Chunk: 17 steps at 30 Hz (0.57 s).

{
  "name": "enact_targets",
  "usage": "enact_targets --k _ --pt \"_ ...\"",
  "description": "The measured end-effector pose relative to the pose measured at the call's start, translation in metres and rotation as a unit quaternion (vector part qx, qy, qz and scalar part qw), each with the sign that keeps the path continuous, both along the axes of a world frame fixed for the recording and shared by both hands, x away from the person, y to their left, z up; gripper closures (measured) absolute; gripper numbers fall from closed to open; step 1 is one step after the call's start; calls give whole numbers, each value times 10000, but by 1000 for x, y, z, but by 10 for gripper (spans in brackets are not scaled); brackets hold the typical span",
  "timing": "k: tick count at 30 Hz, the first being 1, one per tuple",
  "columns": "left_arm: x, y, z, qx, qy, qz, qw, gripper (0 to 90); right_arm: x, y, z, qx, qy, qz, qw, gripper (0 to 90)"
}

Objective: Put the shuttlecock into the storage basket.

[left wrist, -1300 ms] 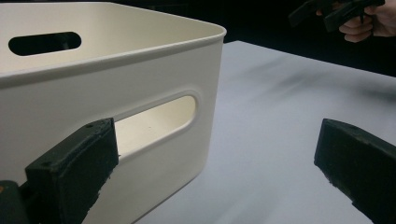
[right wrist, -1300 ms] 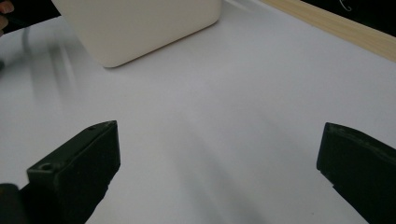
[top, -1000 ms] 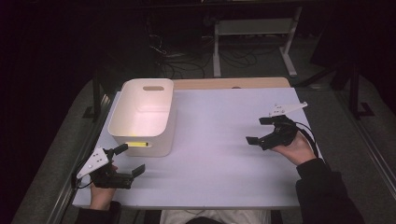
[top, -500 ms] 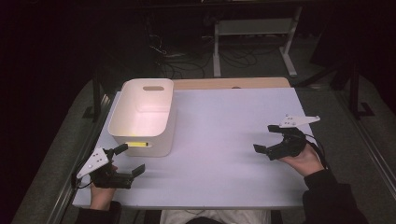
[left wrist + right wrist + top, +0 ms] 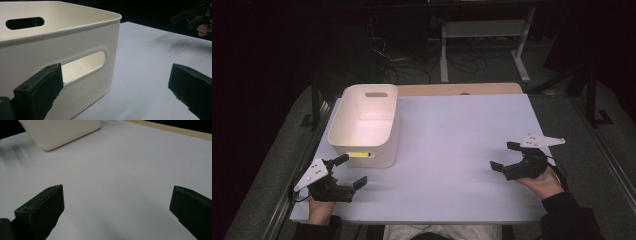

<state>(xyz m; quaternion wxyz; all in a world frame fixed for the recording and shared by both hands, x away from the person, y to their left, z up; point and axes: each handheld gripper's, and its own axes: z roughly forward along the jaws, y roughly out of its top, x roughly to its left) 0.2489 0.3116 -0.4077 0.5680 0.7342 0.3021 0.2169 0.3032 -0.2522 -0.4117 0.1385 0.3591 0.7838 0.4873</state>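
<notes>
Black fingers stand spread wide on both grippers, with nothing between them. The left gripper (image 5: 346, 172) sits low at the near left corner of the desk (image 5: 452, 145), held in the person's left hand (image 5: 319, 202); one of its fingers (image 5: 40, 90) points at the near wall of the cream plastic bin (image 5: 364, 125), just beside it but not touching as far as I can see. In the left gripper view that wall fills the left half, with its long handle slot (image 5: 83, 65) showing the pale inside of the bin, and a second slot (image 5: 24, 22) cut in the far wall.

The right gripper (image 5: 502, 156) hovers near the right edge of the desk, well apart from the bin, its fingers aimed leftward across the bare white top, the right hand (image 5: 542, 182) gripping it from below. A grey three-cornered plate (image 5: 539, 141) rides on top of it. In the right gripper view one corner of the bin shows far off at the upper left.

The bin stands upright at the left side of the desk, toward the back, open side up. A strip of yellow (image 5: 360, 154) shows at its near slot. Behind the desk, a metal frame (image 5: 482, 40) and loose cables (image 5: 397, 65) lie in the dark floor area.
</notes>
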Motion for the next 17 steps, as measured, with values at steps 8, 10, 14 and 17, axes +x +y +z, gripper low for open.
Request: enact_targets --k 8,10,14,17 --pt "0 0 0 3 -2 3 10000 0 -14 -10 -10 40 -18 -256 9997 0" --pt "0 0 0 10 -1 0 10000 0 -17 -13 -11 60 -11 -296 9995 0" --pt "0 0 0 25 1 -4 10000 0 -22 -16 -14 60 -32 -350 9994 0" --pt "1 -1 0 13 7 -8 10000 0 -23 -16 -15 30 -42 -367 9993 0"
